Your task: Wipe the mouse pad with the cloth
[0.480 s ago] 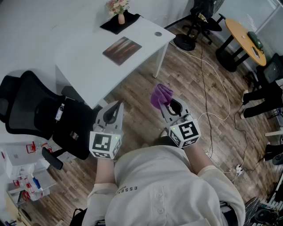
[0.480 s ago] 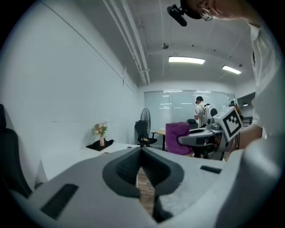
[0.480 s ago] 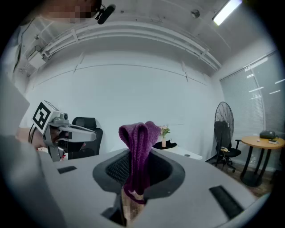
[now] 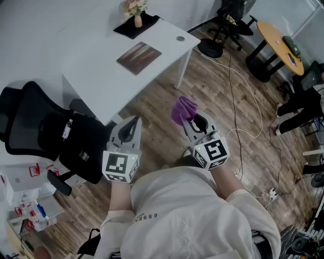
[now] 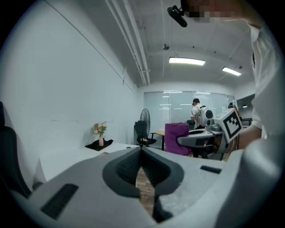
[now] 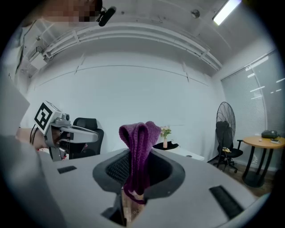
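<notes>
A dark brownish mouse pad (image 4: pixel 139 52) lies flat on the white desk (image 4: pixel 101 66), far ahead of both grippers. My right gripper (image 4: pixel 191 121) is shut on a purple cloth (image 4: pixel 183 110), held in the air over the wooden floor; the cloth (image 6: pixel 139 153) stands bunched up between its jaws. My left gripper (image 4: pixel 132 123) is shut with nothing in it, held level beside the right one, short of the desk's near edge. In the left gripper view its jaws (image 5: pixel 141 150) meet at the tip.
A black office chair (image 4: pixel 45 131) stands left of the grippers. A small vase of flowers (image 4: pixel 135 11) on a black mat sits at the desk's far end. Cables (image 4: pixel 243 96) run across the floor at right, near a round wooden table (image 4: pixel 281 44) and other chairs.
</notes>
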A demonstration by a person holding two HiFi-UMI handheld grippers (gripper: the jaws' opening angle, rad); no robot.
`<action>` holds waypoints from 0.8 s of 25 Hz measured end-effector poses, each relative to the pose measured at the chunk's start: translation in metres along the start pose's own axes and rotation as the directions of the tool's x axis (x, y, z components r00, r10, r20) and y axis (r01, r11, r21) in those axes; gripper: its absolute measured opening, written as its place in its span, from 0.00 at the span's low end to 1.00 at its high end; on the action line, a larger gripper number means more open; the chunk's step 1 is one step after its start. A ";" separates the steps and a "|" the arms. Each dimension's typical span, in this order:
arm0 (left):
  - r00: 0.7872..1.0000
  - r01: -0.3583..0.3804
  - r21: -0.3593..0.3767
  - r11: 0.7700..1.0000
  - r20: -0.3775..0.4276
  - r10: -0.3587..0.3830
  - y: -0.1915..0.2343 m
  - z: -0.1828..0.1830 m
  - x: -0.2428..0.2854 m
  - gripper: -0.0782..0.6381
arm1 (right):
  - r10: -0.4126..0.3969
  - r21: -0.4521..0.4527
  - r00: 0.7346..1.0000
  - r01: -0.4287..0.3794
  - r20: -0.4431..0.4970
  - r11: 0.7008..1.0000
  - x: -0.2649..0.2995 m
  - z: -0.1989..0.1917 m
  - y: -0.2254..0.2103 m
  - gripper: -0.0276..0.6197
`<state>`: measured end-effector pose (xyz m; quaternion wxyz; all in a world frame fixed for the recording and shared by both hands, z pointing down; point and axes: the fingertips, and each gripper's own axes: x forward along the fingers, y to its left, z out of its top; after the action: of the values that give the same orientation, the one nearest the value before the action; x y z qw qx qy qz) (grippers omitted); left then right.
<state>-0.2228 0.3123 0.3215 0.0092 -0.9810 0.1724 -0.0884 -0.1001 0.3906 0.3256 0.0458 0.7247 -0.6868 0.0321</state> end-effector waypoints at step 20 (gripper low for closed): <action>0.981 -0.167 -0.069 0.984 -0.110 0.159 0.076 -0.027 0.118 0.11 | 0.159 0.089 0.983 -0.150 -0.096 0.985 0.145 -0.035 -0.097 0.19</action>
<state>-0.1442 0.2008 0.3643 -0.0308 -0.9572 0.2557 -0.1317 0.0056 0.2557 0.3738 0.0488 0.6678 -0.7359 0.1006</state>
